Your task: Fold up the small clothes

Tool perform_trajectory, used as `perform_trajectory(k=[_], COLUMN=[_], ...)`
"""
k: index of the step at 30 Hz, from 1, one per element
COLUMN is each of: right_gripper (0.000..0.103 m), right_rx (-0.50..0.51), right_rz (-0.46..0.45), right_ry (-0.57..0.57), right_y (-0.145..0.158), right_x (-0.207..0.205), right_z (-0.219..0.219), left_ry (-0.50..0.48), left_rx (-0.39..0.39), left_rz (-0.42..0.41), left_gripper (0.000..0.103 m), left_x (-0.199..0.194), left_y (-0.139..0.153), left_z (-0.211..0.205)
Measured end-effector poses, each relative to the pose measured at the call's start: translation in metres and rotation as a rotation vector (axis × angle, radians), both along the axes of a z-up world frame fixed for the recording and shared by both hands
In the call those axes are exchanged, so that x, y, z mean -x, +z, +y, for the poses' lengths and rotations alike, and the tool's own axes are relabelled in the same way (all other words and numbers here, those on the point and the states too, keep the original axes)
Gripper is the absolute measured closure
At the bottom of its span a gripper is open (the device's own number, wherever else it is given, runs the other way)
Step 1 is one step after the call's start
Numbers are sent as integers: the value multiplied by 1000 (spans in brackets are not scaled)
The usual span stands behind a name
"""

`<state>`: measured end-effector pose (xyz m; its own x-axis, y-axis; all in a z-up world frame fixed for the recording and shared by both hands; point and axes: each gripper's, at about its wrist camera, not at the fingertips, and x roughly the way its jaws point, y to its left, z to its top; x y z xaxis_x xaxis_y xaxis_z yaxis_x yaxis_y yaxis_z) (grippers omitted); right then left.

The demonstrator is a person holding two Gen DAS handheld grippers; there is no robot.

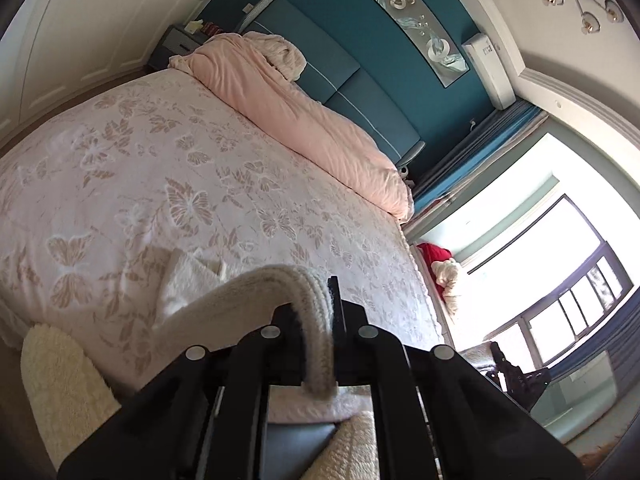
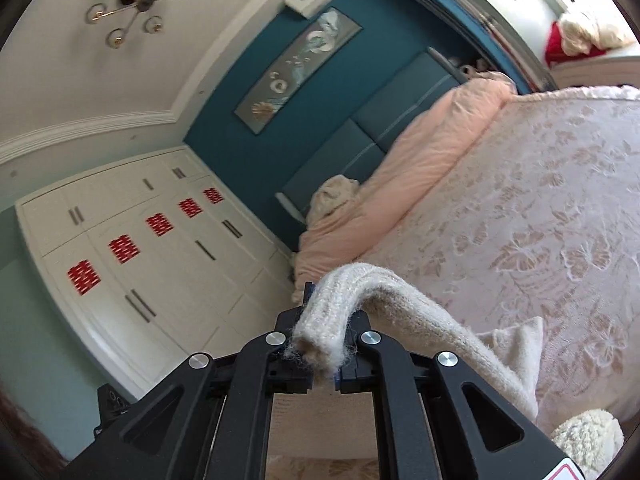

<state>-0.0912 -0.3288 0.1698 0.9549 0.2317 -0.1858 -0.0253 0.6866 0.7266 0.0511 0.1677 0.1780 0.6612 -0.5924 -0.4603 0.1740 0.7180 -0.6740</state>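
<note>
Both claws are clamped on the same cream knit garment [image 1: 280, 292], held up above the bed [image 1: 200, 160]. Left claw [image 1: 334, 304] pinches one ribbed edge, right claw [image 2: 320, 320] pinches another, and the rest droops toward the bedspread between them.

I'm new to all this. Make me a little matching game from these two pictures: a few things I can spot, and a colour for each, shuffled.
Things:
1. knitted garment
2. wall behind the bed
3. rolled duvet
4. signs on the wardrobe doors

Colours:
A. red
B. pale pink
C. cream
D. teal

Pairs: 1-C, 2-D, 3-B, 4-A
</note>
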Motion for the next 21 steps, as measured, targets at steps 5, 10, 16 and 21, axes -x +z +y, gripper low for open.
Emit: perform_trajectory(k=[5,10,16,21], right_gripper=[87,76,35,35], right_rx=[28,-26,152,245], right_rz=[362,590,661,809], right_ry=[-94,-195,-197,-137], right_y=[-91,-161,-174,-217], right_x=[-104,-124,-77,-81], right_z=[-33,-46,-36,-19], left_ry=[42,69,31,77], left_rx=[-212,-458,-383,-358], left_rz=[128,375,347,446], left_gripper=[90,77,43,45], left_x=[-123,-169,-113,-103], left_y=[-89,-195,-204,-234], left_z=[-66,-91,-55,-44])
